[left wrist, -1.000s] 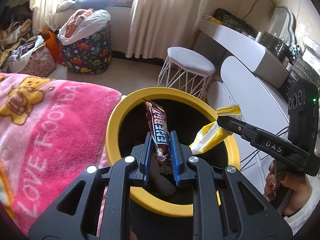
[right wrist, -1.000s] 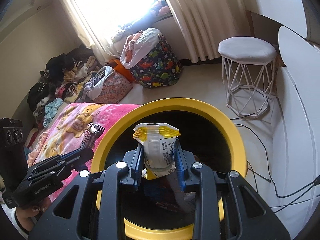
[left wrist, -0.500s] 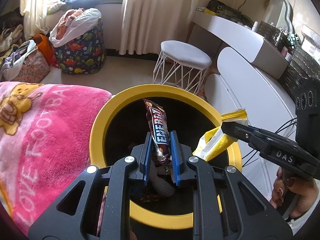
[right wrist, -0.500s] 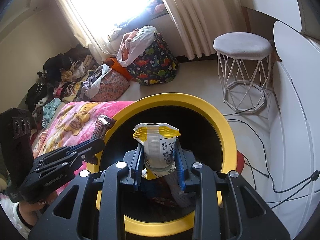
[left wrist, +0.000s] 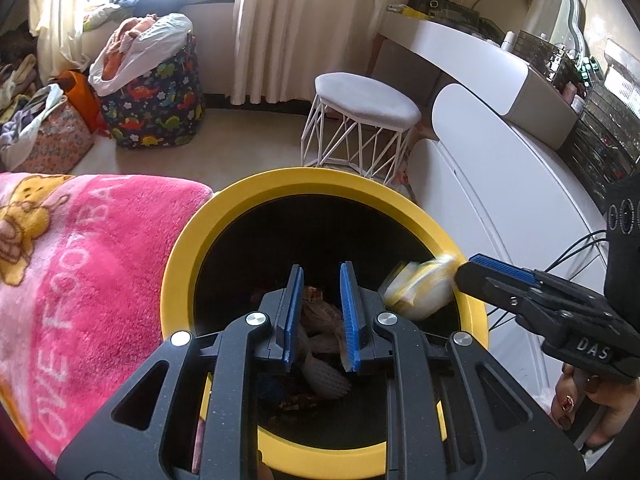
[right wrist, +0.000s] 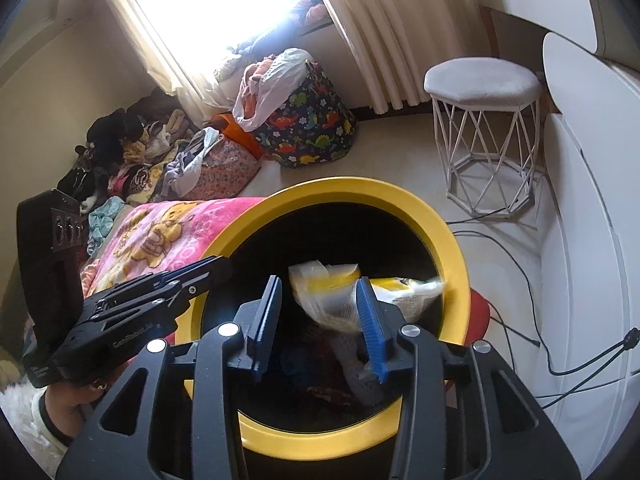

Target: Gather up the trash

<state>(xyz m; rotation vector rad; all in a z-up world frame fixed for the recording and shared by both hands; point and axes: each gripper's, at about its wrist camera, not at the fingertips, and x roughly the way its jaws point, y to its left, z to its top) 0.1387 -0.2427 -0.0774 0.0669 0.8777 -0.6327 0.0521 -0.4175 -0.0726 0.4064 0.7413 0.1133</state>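
A bright bedroom fills the background: pale curtains along the top of the frame, a white wire-legged stool right of centre, a dinosaur-print bag stuffed with clothes at upper left, and a pink blanket on the bed at the left edge. In the lower centre of both views stands the yellow-rimmed bin, its black inside already holding crumpled trash. The left gripper hangs over the bin's mouth with its blue jaws spread apart and nothing between them; only litter lying deep in the bin shows through the gap. The right gripper also hangs over the opening, at the right side of the rim in the left wrist view, and its jaws are opening. The yellow-and-white wrapper sits blurred between and just beyond them, tilted toward the right jaw; it looks to be slipping free and falling rather than pinched. The step in hand appears to be the drop itself: both pieces let go into the bin. The next move probably calls for lifting both grippers clear of the rim, jaws left spread, and turning toward the bed or floor to find the next piece of litter, taking care the wrapper does not catch on the rim.
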